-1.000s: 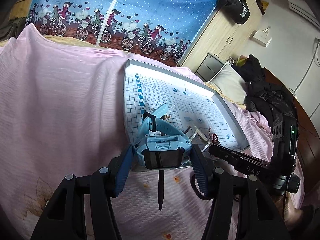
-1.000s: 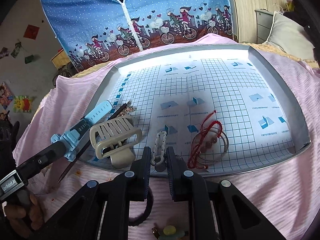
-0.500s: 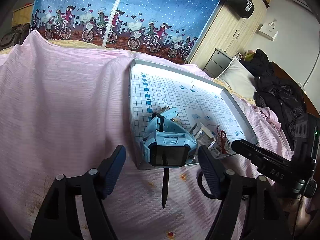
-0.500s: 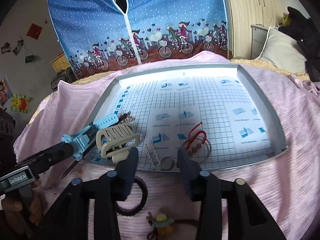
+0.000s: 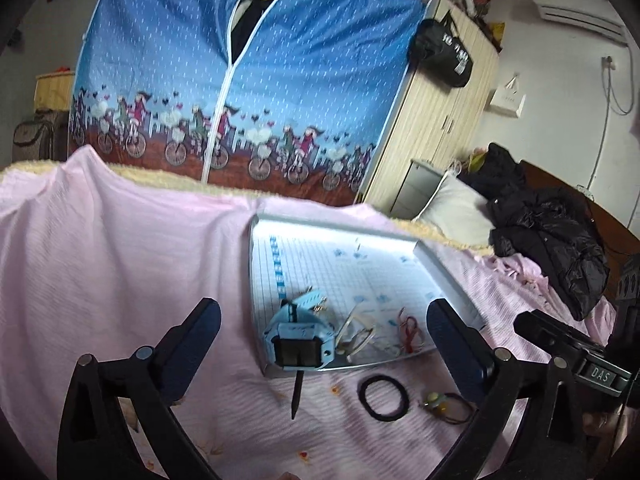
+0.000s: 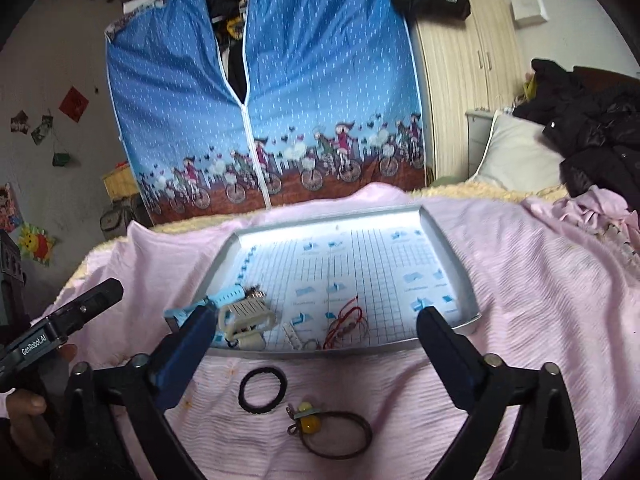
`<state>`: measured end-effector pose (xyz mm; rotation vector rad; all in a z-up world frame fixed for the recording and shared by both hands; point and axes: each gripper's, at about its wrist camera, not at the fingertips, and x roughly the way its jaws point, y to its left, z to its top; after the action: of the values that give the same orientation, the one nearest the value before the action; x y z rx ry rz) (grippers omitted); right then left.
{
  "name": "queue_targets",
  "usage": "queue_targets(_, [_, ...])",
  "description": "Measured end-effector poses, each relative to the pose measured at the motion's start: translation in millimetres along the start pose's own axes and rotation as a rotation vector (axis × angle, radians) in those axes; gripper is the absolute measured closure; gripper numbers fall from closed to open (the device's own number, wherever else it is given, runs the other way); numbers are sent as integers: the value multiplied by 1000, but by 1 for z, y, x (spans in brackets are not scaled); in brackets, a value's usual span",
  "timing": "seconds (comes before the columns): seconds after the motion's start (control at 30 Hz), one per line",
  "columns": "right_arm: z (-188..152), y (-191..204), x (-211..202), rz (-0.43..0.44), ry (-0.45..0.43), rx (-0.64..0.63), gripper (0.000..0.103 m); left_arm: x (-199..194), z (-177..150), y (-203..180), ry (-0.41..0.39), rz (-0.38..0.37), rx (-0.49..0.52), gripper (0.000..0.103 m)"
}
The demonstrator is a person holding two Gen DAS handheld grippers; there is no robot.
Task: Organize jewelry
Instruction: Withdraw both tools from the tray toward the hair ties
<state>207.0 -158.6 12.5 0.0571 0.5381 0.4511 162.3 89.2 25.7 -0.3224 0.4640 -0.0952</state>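
Both tools are held low over the pink bedspread [image 6: 520, 280], angled forward toward the shallow grey tray [image 6: 450, 264] that fills the centre of each frame. The left gripper [image 5: 322, 344] has its blue-padded fingers [image 5: 196, 344] spread wide apart and grips nothing; the right gripper [image 6: 316, 344] is likewise spread wide and empty. In the lower left of the right wrist view a hand [image 6: 28, 404] wraps the left tool's handle, whose label reads "GenRobot.AI". At the lower right of the left wrist view the other tool's body shows the letters "DAS".

The jewelry sits along the tray's near edge. A light blue smartwatch [image 5: 300, 340] lies at the near left corner, its black face hanging over the rim. Just beside it is a beige hair claw clip [image 6: 248, 318], then a small white clip [image 6: 291, 336], then a red cord bracelet [image 6: 346, 322] with a thin ring lying by it. The tray liner is a printed grid with blue markings too small to read.

On the cloth in front of the tray lie a black hair tie [image 6: 262, 390] and a brown hair tie with a yellow charm [image 6: 332, 432], near each other but apart. A dark thin pointed stick [image 5: 296, 396] crosses the tray's front lip below the watch.

The far two thirds of the tray are bare, and open bedspread lies to the tray's left and right.
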Motion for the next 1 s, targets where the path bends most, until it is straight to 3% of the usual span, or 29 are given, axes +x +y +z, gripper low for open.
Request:
queue_targets(0.13, [-3,5,-28,-7,-69,-18,0,-30,10,-12,-69,-9,20,2])
queue_targets(0.27, [-8,11,-56,6,-128,-32,0,-51,12,-30,-73,14,80,2])
queue_targets(0.47, [-19,12,-88,-11,-194,-40,0,-94,-16,-38,-106,57,119,2])
queue_targets(0.57, [-26,14,-101,-25,-214,-53,0,-106,-32,-36,-113,118,140,2])
queue_targets(0.73, [-37,20,-113,-45,-213,-91,0,-105,-44,-36,-73,175,135,2])
queue_targets(1.0, [-56,25,-100,-59,-133,-126,0,-89,-60,-36,-9,151,140,2])
